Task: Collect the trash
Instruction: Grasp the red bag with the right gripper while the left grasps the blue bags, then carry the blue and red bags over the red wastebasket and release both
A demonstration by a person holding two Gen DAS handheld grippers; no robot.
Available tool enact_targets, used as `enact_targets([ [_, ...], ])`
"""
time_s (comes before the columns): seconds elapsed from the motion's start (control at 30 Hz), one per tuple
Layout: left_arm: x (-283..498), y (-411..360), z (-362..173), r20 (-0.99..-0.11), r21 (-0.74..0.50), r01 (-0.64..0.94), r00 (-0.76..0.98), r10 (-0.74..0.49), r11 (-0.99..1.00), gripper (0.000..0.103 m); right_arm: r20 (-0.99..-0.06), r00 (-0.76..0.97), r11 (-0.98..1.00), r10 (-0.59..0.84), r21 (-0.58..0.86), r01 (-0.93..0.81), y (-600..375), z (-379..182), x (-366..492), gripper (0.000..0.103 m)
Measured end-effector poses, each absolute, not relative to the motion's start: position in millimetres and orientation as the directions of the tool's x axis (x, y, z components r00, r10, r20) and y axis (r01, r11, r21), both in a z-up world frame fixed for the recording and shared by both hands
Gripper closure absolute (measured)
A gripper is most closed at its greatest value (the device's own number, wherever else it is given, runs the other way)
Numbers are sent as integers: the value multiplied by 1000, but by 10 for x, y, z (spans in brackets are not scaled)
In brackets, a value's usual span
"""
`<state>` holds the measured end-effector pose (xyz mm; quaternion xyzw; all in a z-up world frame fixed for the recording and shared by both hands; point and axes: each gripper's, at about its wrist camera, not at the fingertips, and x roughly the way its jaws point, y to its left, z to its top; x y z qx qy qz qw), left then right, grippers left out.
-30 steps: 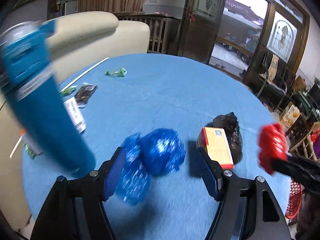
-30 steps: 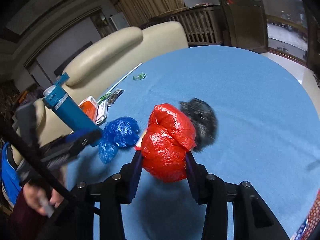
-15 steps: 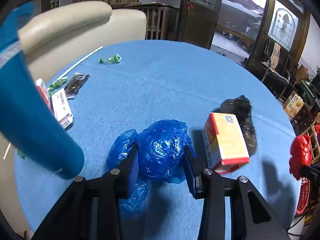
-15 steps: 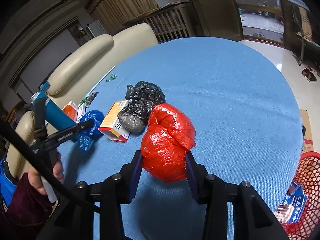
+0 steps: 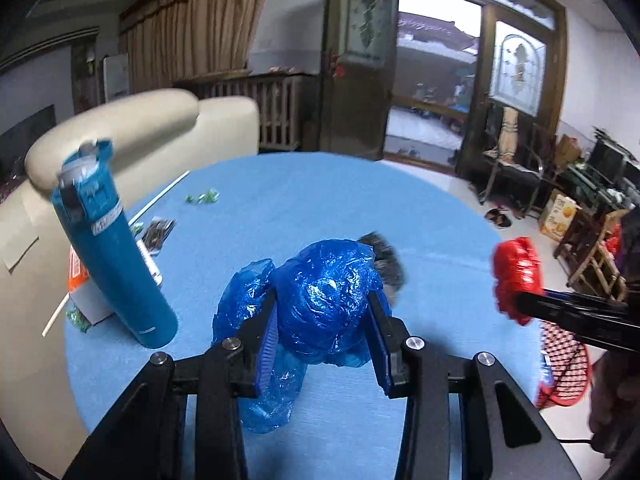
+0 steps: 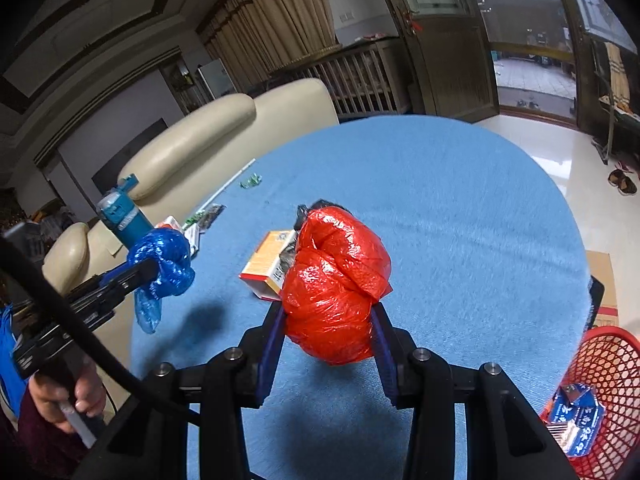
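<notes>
My left gripper (image 5: 322, 322) is shut on a crumpled blue plastic bag (image 5: 328, 300) and holds it above the blue table (image 5: 320, 200); the bag also shows in the right wrist view (image 6: 162, 260). My right gripper (image 6: 328, 320) is shut on a red plastic bag (image 6: 336, 284), held above the table near its right edge; it also shows in the left wrist view (image 5: 516, 276). A red mesh basket (image 6: 604, 384) stands on the floor at the lower right with a blue packet inside. A black bag (image 5: 384, 258) and an orange box (image 6: 266, 262) lie on the table.
A tall teal bottle (image 5: 112, 248) stands at the table's left. Wrappers (image 5: 158, 230), a green scrap (image 5: 202, 198), a white stick (image 5: 160, 196) and a small carton (image 5: 78, 280) lie near it. A cream sofa (image 5: 160, 120) is behind the table.
My left gripper has closed on the blue bag and lifted it off the table. My right gripper has carried the red bag back toward the basket side.
</notes>
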<state>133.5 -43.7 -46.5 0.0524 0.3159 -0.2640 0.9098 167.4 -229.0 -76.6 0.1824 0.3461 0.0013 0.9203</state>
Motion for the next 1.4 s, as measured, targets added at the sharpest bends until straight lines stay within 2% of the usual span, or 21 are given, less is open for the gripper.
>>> enact_targets([
  [0.63, 622, -1055, 57, -545, -60, 680, 591, -595, 731, 61, -531, 847, 930, 17, 319, 181, -2628, -324, 784, 58],
  [1.4, 362, -1518, 42, -577, -36, 769, 506, -641, 638, 61, -493, 869, 913, -51, 329, 240, -2982, -252, 325, 58],
])
